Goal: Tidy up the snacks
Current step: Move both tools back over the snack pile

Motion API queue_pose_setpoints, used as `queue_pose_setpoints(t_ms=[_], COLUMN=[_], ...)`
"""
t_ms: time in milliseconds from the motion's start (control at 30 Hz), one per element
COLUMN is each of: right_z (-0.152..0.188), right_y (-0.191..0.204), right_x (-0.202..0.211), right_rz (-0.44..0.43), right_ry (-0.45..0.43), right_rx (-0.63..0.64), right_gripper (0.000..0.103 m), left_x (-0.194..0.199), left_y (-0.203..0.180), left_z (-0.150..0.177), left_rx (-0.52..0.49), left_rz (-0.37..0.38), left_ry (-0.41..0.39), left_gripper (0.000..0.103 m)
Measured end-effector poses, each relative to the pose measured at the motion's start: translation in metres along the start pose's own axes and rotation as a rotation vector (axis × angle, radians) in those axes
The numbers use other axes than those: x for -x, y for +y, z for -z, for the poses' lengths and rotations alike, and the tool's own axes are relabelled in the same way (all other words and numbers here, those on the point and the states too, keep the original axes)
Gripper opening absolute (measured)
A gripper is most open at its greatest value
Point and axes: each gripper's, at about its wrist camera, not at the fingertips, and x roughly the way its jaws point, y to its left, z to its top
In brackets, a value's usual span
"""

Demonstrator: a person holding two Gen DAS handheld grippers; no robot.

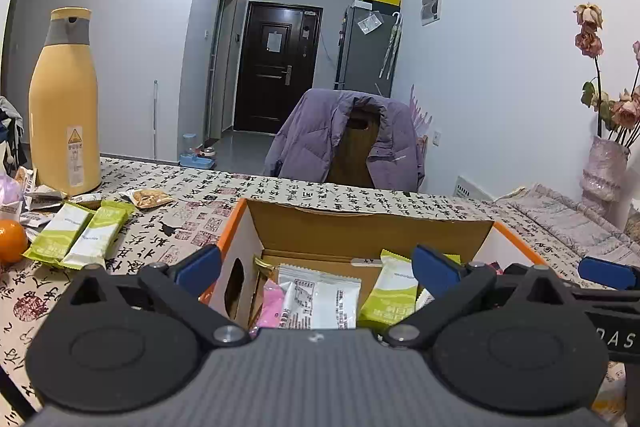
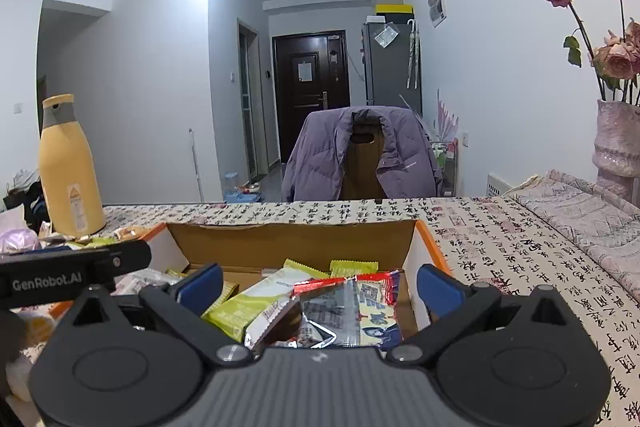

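An open cardboard box (image 1: 360, 227) with orange edges sits on the table and holds several snack packets. My left gripper (image 1: 316, 269) hangs open over its left half, above a white packet (image 1: 320, 299), a pink one and a green-and-white bar (image 1: 392, 299). My right gripper (image 2: 318, 285) is open over the box's (image 2: 296, 239) right half, above a red-and-blue packet (image 2: 360, 311) and a green-and-white bar (image 2: 252, 299). Neither gripper holds anything. Two more green bars (image 1: 80, 235) and a brown packet (image 1: 150, 198) lie on the table left of the box.
A tall yellow flask (image 1: 64, 107) stands at the table's left, with an orange (image 1: 11, 241) and small wrappers near it. A chair draped with a purple jacket (image 1: 344, 139) is behind the table. A vase of dried roses (image 2: 618, 147) stands at the right.
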Motion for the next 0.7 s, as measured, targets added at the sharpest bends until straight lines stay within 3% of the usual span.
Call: queue_pose_setpoints(t_ms=[400,700], right_z=[-0.008,-0.028], right_y=[-0.001,-0.009], right_x=[0.000,0.028], right_rz=[0.015,0.007], right_ry=[0.005,0.015], right_rx=[0.000,-0.022], right_gripper=[0.103,0.103], left_x=[0.004,0.033], left_y=[0.001,0.002], left_z=[-0.004,-0.021], left_rx=[0.031,0.039], left_rz=[-0.005,-0.025], left_ry=[-0.014,-0.037], left_gripper=[0.103,0.103])
